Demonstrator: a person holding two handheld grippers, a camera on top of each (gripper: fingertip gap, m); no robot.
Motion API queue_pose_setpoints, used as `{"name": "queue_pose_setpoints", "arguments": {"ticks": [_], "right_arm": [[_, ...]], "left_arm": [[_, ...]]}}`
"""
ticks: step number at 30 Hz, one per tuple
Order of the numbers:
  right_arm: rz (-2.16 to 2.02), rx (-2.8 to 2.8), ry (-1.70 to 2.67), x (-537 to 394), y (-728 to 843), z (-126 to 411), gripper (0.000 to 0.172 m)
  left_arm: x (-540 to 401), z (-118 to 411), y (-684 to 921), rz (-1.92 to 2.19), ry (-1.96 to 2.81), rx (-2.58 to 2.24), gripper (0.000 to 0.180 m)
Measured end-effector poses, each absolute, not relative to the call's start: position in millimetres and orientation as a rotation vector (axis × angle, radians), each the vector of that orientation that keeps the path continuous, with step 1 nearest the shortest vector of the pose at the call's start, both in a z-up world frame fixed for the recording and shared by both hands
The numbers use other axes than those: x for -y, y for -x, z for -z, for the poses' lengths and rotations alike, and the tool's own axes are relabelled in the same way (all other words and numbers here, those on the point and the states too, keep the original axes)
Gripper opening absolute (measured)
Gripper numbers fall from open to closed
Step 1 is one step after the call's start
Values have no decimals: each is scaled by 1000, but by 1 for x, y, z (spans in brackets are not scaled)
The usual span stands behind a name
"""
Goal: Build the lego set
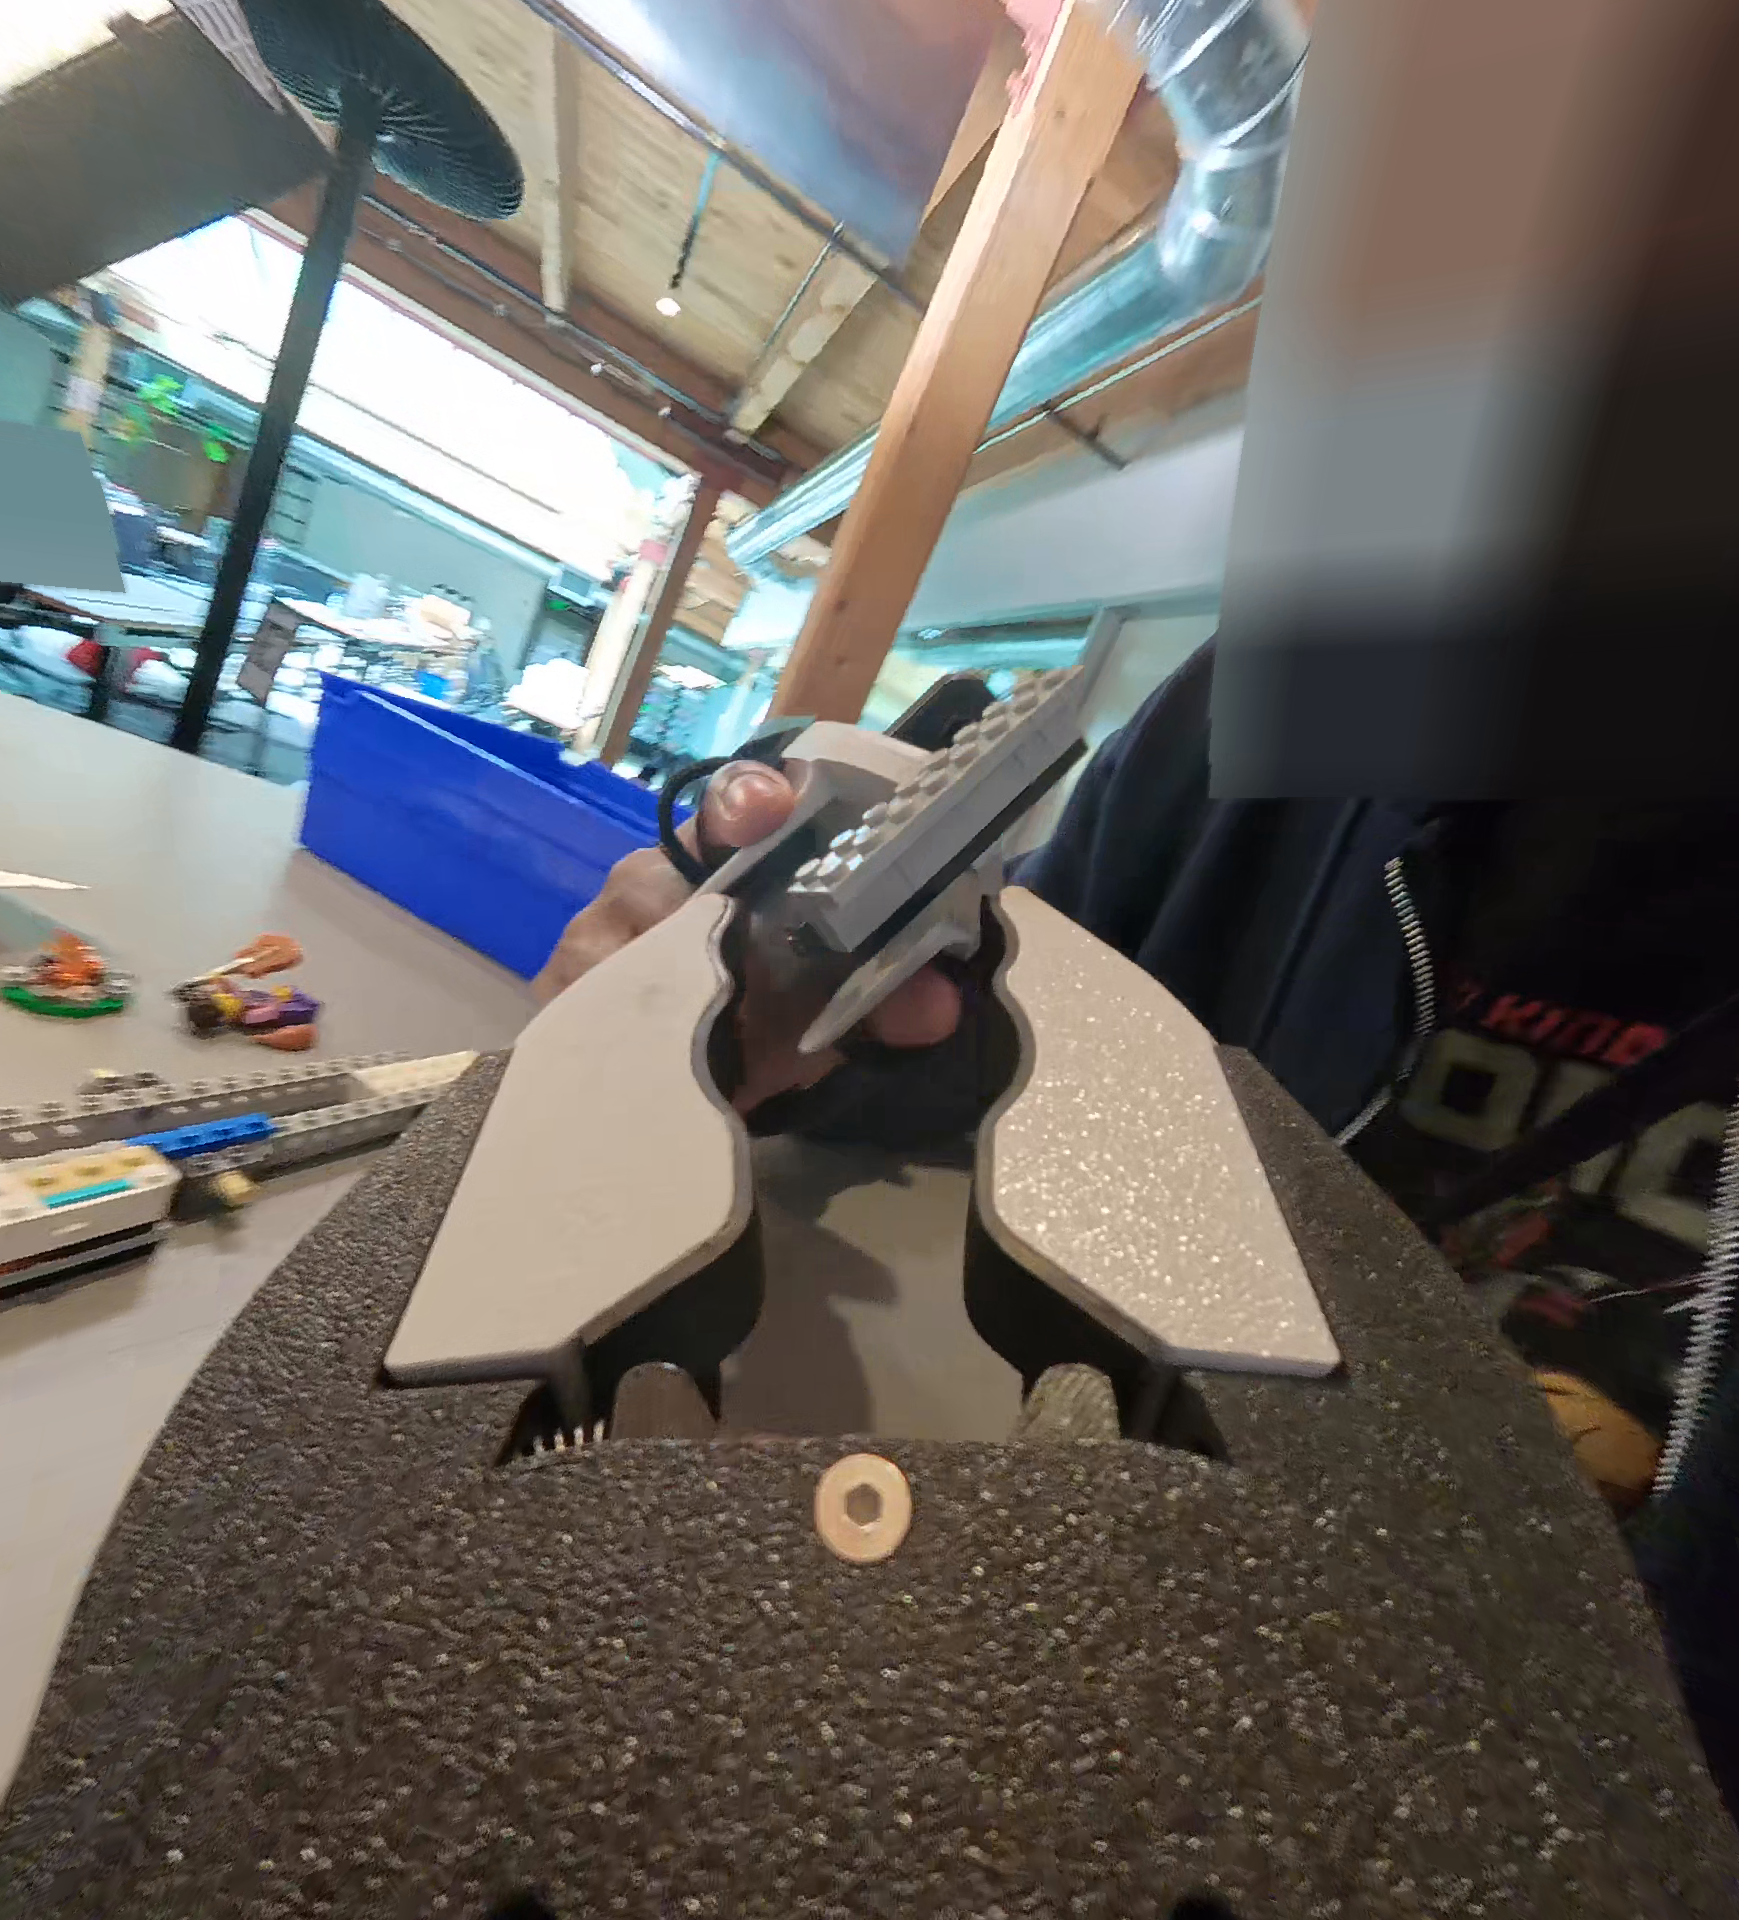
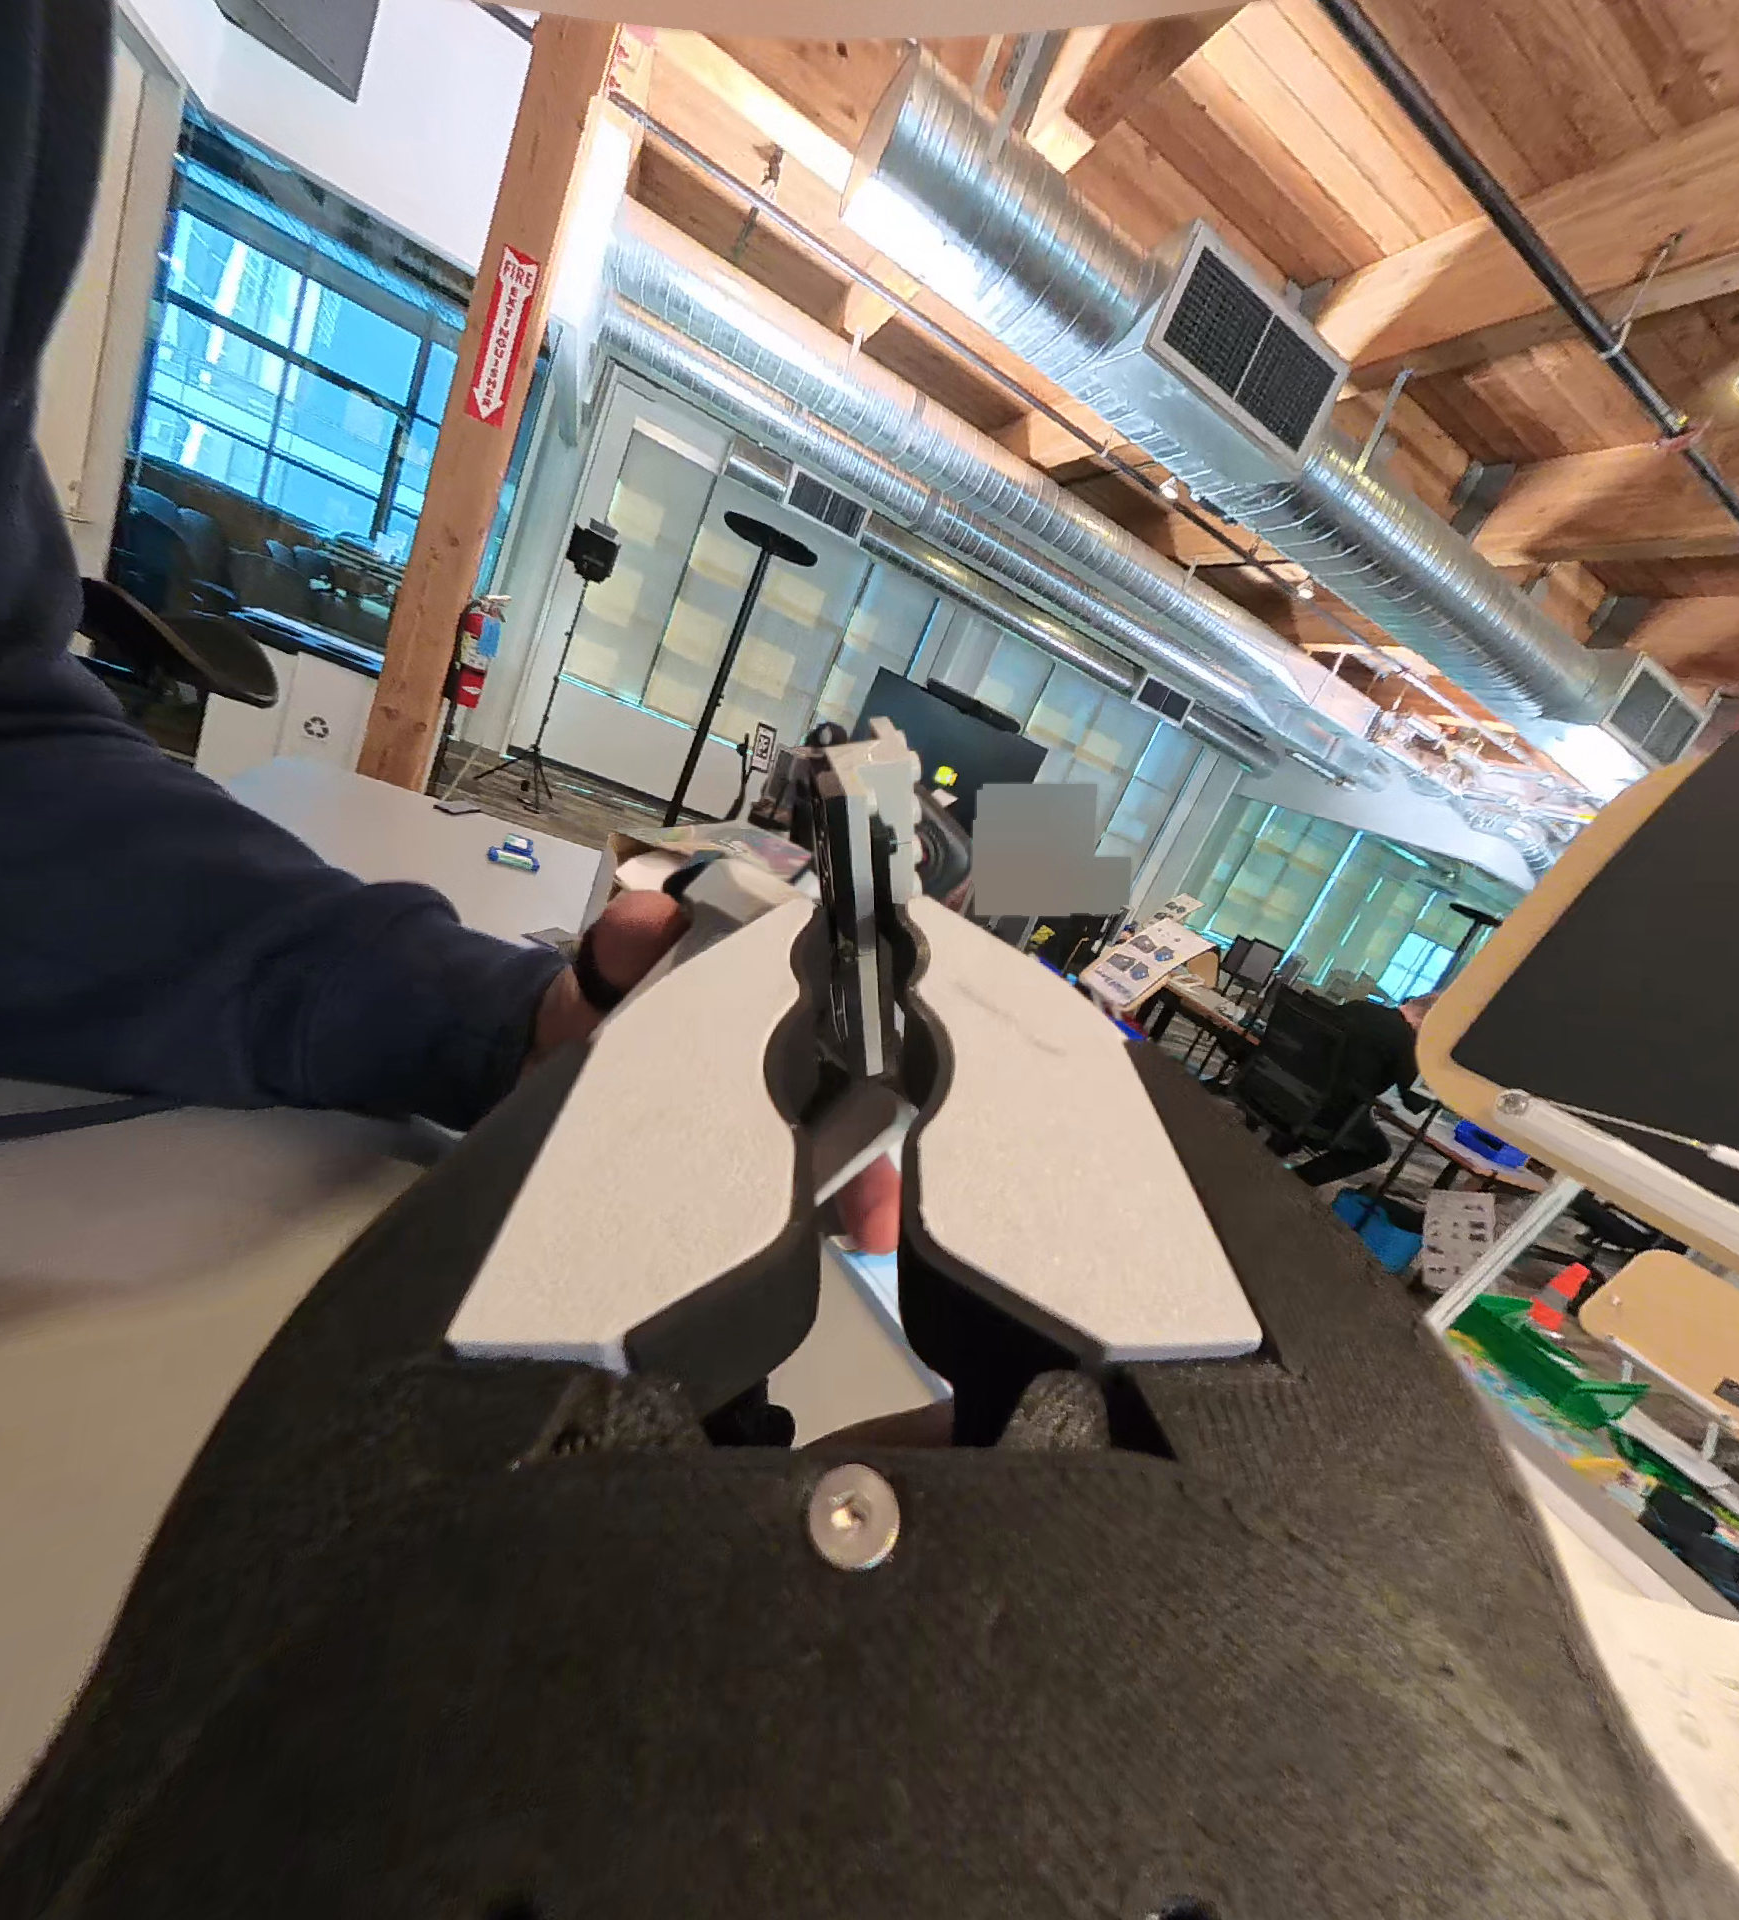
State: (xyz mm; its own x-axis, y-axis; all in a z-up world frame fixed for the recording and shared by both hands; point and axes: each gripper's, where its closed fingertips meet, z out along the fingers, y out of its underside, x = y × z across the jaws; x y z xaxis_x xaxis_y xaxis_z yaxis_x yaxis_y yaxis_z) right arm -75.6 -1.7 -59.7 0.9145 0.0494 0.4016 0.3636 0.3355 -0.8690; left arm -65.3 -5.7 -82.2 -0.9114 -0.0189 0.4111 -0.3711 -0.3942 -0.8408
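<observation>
Grey studded plate point(image 1: 932, 821), backed by a thin black plate, is shown in the left wrist view, tilted and raised clear of the worktop point(image 1: 117, 790). It is flanked by the pale fingers point(image 1: 844, 774) of the right tool, which is carried in a hand point(image 1: 636, 914) with a dark band round the thumb. The left tool point(image 1: 860, 920) is seen with its jaws spread wide. The near end of the plate lies between its fingertips, but a gap is visible on each side, so nothing is gripped by it. On the worktop to the left, a long brick build point(image 1: 117, 1132) in grey, white and blue is laid near, two small colourful figures point(image 1: 252, 1003) farther off, and a blue bin point(image 1: 449, 821) beyond them.

In the right wrist view, the same plate stack point(image 2: 860, 862) is presented edge-on, upright, as black and pale layers. It is clamped between the nearly closed fingertips of the right tool point(image 2: 865, 925), with both sides appearing pressed. A banded hand point(image 2: 616, 966) in a dark sleeve point(image 2: 169, 914) is seen just left of it.
</observation>
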Motion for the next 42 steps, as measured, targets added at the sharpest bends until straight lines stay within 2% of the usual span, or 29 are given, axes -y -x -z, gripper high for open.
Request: {"name": "queue_pose_setpoints", "arguments": {"ticks": [3,10,16,18,26,32,35,39,42], "right_arm": [[222,398,1203,2,79,57,11],[155,417,1180,2,86,56,10],[61,388,1174,4,83,54,10],[21,397,1182,4,85,56,10],[-27,339,1211,3,69,62,10],[-38,223,1287,-2,49,70,17],[-131,132,1393,-4,38,77,27],[-238,24,1509,-6,26,88,41],[-252,40,1581,-7,26,101,35]], "left_arm": [[4,77,66,-2341,-528,1402,37],[18,74,81,-2188,-412,1234,35],[7,66,76,-2220,-427,1112,33],[7,65,76,-2220,-422,1093,26],[4,68,66,-2304,-496,1169,18],[-6,73,52,-2521,-621,1515,15],[-17,75,41,-2705,-711,1893,15],[-21,75,44,-2831,-592,2433,14],[-16,88,40,-2741,-518,2741,14]]}}
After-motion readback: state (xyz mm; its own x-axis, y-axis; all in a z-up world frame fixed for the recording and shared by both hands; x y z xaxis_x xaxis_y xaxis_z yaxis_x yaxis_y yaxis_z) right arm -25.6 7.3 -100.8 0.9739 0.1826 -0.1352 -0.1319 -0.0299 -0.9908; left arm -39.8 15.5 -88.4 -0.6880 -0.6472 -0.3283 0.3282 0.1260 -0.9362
